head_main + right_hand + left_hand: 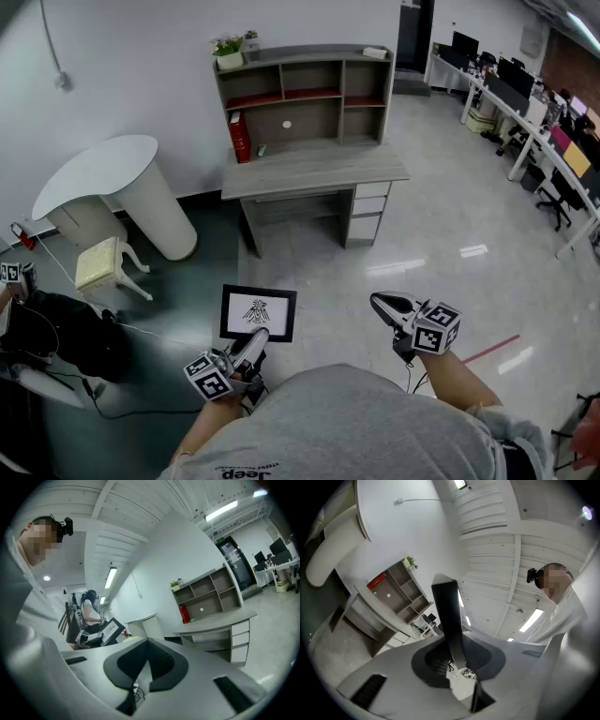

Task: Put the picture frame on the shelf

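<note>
A white round-topped table [98,169] is standing against the wall, a cream stool [99,262] is sitting beside it, and black office chairs [555,195] are standing far right.

**Operator and hand-held rig.** You wear a grey short-sleeved T-shirt [356,422] with small dark lettering [246,473] at the edge nearest the head view's camera. A black camera [65,525] sits on your head. The left gripper [260,335] and right gripper [378,301] have light grey shells. These taper to rounded fingers [201,658] lined with black ribbed pads [136,660]. Each gripper carries a white cube [437,327] printed with black square markers. A thin dark cable [410,375] trails from the right gripper.
</note>
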Tool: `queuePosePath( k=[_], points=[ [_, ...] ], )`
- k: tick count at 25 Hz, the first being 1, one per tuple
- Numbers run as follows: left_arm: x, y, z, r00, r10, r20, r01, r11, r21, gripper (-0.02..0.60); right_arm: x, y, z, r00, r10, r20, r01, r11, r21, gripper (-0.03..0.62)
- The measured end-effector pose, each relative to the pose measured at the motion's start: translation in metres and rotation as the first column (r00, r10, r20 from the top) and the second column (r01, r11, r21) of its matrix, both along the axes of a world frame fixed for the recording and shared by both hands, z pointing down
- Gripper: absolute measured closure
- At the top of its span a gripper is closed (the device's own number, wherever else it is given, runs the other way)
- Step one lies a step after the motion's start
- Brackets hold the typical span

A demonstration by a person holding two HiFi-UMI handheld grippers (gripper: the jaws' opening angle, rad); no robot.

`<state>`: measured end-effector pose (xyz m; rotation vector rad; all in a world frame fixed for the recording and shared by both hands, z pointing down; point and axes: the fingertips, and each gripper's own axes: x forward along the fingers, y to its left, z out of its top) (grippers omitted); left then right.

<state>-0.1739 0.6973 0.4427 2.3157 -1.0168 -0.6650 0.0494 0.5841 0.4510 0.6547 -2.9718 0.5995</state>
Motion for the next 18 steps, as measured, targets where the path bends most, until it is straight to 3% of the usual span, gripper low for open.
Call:
queuePosePath(
  k=[18],
  points=[
    [0.0035, -0.0047, 0.0019, 1.0, 0.006, 0.002, -0.006, 1.0, -0.008, 0.497, -0.0029, 0.0038, -0.0026, 1.0, -0.019, -0.025, 0.019, 1.0, 0.025, 0.576]
  ],
)
